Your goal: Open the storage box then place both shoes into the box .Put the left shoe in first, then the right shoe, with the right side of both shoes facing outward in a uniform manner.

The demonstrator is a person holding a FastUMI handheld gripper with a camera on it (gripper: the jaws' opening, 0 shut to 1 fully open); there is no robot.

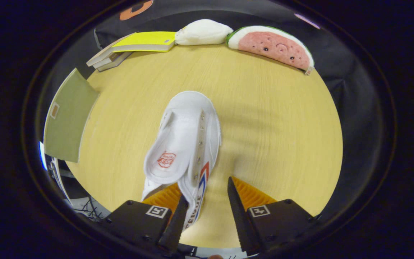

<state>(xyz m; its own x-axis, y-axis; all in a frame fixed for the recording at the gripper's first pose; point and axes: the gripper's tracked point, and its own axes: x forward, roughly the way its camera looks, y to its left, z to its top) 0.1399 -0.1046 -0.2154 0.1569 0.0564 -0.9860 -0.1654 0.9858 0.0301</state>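
Note:
A white canvas shoe (185, 140) with red and blue side stripes lies on the round wooden table (264, 118), toe pointing away from me, its insole and red stamp showing. My gripper (207, 187) is open at the shoe's heel end. The left finger (164, 199) sits in or behind the shoe's opening, against the striped side wall. The right finger (244, 196) stands outside that wall, with a strip of bare table between them. An olive-green storage box (68, 118) stands at the table's left edge, its flat face turned to me; I cannot tell if it is open.
At the back left lies a stack of books (135, 45) with a yellow cover on top. A white plush (203, 32) and a watermelon-slice plush (271, 45) rest along the table's far rim. Bare wood stretches to the right of the shoe.

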